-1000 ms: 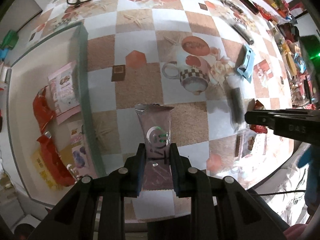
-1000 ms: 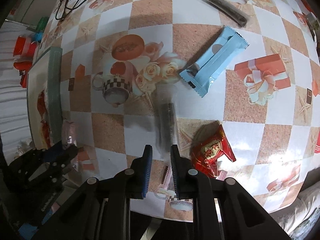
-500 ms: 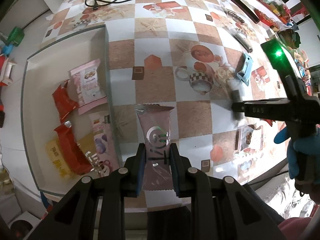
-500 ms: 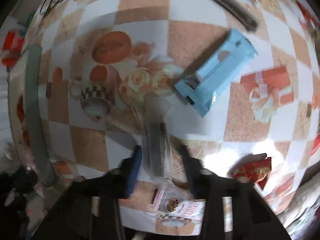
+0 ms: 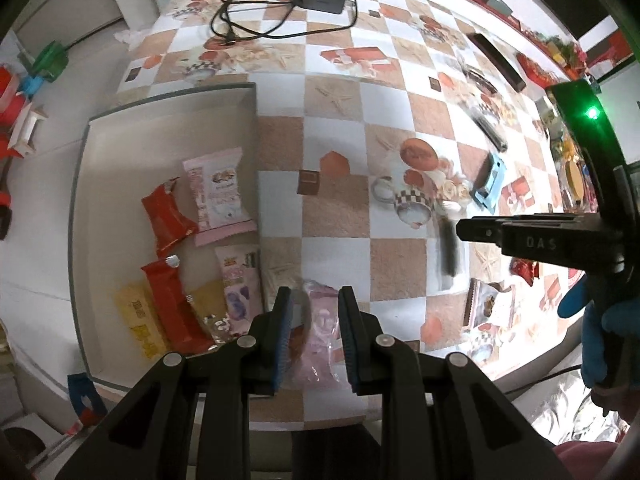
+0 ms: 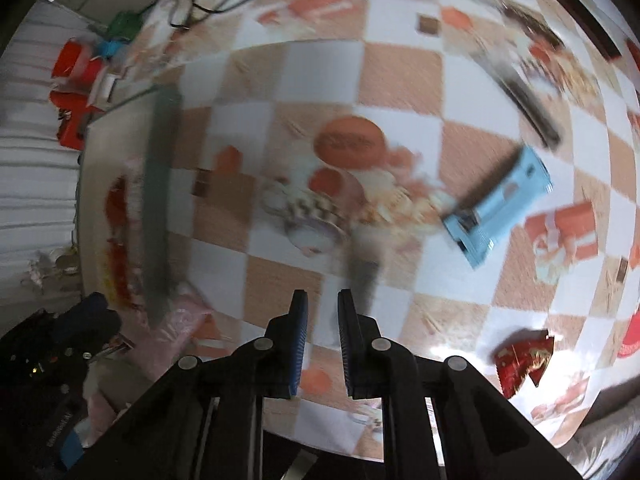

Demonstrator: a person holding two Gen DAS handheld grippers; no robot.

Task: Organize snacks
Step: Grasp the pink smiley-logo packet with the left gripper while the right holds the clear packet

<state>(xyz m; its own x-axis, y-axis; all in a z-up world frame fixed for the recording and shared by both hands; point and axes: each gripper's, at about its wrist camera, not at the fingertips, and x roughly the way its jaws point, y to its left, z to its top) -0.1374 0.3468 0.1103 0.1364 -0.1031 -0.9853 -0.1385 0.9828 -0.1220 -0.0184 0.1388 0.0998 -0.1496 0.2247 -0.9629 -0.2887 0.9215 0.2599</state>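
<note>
Only from the left wrist, snacks (image 5: 176, 264) fill the tray (image 5: 80, 184).

Left gripper (image 5: 312, 308) shut, pointing down; right gripper (image 6: 322, 312) closing, empty.

Motion blurs the dark stick snack (image 6: 362, 276) ahead of the right gripper (image 6: 322, 300).

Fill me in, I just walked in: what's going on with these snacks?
A person with a handheld gripper in each hand is sorting snacks into a white tray. The left gripper is shut on a pink packet near the tray's edge. The right gripper, jaws closing, hovers by a dark stick packet; nothing shows between them.
</note>
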